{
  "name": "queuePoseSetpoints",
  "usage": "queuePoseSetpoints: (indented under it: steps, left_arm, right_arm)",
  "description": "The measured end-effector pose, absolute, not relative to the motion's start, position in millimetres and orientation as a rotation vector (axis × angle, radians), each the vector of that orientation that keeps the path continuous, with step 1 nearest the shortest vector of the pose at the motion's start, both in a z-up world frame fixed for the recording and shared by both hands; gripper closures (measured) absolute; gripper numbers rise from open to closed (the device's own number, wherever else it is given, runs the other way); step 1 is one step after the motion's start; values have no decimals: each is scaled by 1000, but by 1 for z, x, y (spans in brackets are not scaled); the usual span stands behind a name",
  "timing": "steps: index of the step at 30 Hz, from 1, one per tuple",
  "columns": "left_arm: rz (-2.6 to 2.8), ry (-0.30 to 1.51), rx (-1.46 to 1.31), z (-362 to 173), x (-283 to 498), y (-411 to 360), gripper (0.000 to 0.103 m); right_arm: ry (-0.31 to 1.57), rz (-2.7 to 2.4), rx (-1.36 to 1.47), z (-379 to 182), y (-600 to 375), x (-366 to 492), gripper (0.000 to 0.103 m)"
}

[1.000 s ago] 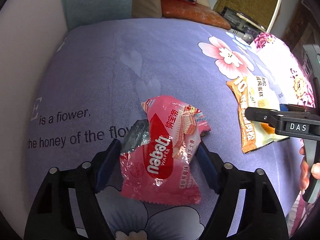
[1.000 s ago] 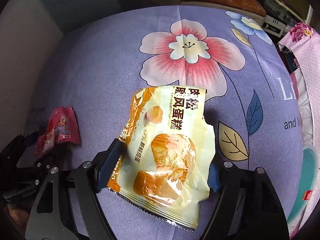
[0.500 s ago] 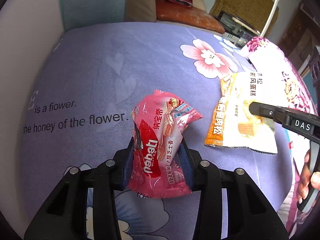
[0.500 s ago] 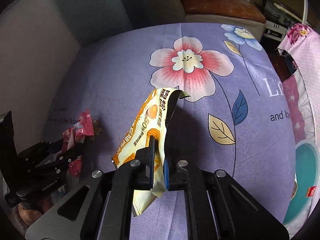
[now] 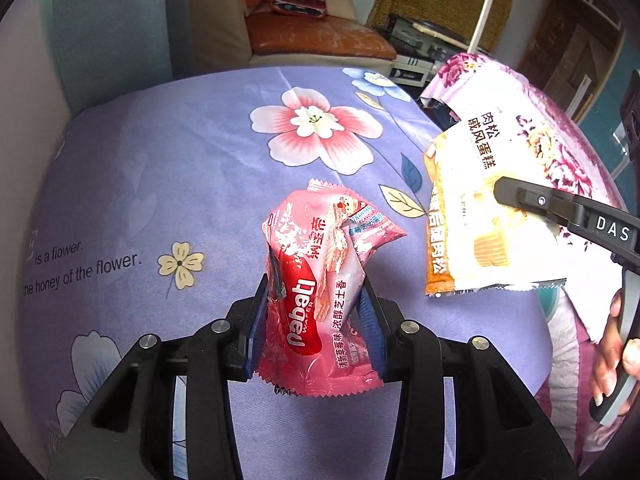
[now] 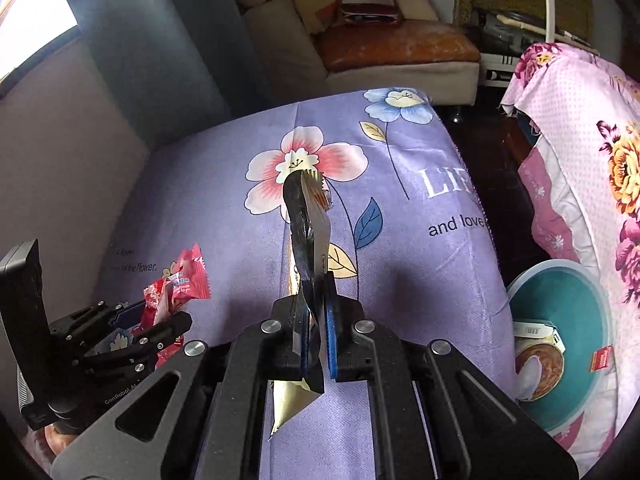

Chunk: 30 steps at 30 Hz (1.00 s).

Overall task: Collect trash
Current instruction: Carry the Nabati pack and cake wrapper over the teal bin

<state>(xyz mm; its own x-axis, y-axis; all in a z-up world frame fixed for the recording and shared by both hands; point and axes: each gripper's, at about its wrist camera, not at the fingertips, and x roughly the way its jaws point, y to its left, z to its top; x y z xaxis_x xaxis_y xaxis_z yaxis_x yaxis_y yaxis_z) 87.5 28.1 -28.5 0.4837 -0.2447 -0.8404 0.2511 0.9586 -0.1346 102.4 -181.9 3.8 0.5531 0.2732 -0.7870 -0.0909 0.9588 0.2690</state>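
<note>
Both hand-held grippers tilt downward above the purple floral bedspread (image 5: 192, 168): left gripper (image 5: 314, 320) clamps a pink wafer wrapper (image 5: 316, 292); right gripper (image 6: 316, 332) pinches a yellow cake wrapper (image 6: 310, 232).

black grippers (image 5: 314, 320), blue pads (image 6: 330, 320), silver screws.

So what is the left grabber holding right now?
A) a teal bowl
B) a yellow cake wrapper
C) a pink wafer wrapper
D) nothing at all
C: the left gripper has its blue pads squeezed on both sides of the pink wafer wrapper, lifted off the purple flowered cloth; the yellow cake wrapper is in the right gripper instead.
</note>
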Motion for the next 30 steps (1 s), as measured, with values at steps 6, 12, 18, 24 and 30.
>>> queuePoseSetpoints:
  steps: [6, 12, 18, 24, 30]
  left_arm:
    - [-322, 1036, 22, -28, 88, 1, 61]
    - [-327, 1053, 41, -28, 91, -16, 61]
    - [-371, 1042, 87, -18, 90, -55, 61]
    - [-451, 1056, 136, -19, 89, -118, 61]
    - [-519, 1080, 199, -26, 84, -181, 61]
  right_arm:
    - [964, 220, 254, -1, -202, 94, 97]
    - [913, 180, 304, 10, -235, 87, 97]
    - [870, 114, 359, 15, -284, 74, 97]
    - [838, 22, 401, 13, -340, 53, 97]
    - [834, -40, 437, -1, -386, 34, 97]
